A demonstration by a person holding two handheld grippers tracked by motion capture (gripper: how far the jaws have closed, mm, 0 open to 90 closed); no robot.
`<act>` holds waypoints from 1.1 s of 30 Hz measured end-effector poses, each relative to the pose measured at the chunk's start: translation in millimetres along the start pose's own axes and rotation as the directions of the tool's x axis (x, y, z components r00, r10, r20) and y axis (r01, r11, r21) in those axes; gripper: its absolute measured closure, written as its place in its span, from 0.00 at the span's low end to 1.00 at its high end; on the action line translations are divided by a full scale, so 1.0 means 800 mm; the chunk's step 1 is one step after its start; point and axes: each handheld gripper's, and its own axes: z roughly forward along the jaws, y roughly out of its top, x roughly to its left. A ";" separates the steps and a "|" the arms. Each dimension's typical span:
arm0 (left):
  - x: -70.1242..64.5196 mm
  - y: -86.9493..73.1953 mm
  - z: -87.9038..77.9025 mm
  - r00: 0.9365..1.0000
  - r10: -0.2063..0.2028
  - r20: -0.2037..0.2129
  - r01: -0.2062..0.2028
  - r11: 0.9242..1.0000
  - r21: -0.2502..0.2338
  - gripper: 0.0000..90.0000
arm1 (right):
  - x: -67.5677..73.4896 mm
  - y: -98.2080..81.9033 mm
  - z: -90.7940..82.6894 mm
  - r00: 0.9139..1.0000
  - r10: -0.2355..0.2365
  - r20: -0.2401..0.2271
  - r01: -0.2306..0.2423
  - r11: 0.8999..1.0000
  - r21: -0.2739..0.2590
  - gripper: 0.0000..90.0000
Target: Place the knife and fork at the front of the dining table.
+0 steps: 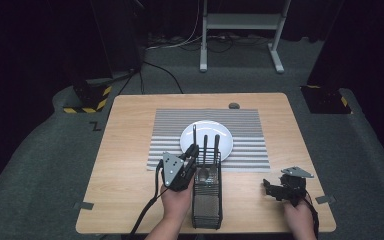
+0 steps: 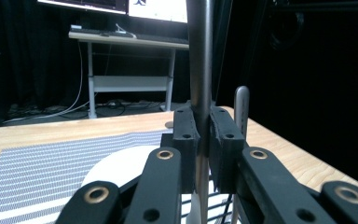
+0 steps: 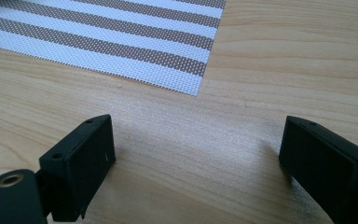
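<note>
A black wire cutlery holder point(image 1: 206, 200) stands near the table's front edge, with two metal utensil handles point(image 1: 216, 148) sticking up from it. My left gripper point(image 1: 193, 151) is just left of the holder's top, shut on a third metal utensil handle point(image 1: 194, 134) that stands upright above it. In the left gripper view the pads point(image 2: 186, 140) clamp this handle point(image 2: 200, 70), and a second handle point(image 2: 241, 112) rises just behind. My right gripper point(image 1: 271, 187) hovers low over bare wood at the front right, open with nothing between its fingers point(image 3: 84, 158).
A white plate point(image 1: 220, 131) lies on a grey striped placemat point(image 1: 250, 145) in the table's middle, behind the holder. The mat's corner point(image 3: 186, 79) lies ahead of the right gripper. A small dark object point(image 1: 234, 105) sits at the far edge. A desk frame point(image 1: 240, 22) stands beyond.
</note>
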 end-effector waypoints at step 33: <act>-0.007 0.099 -0.050 0.994 0.068 0.085 -0.048 0.974 -0.222 0.92 | 0.000 0.000 0.000 1.000 0.000 0.000 0.000 1.000 0.000 0.11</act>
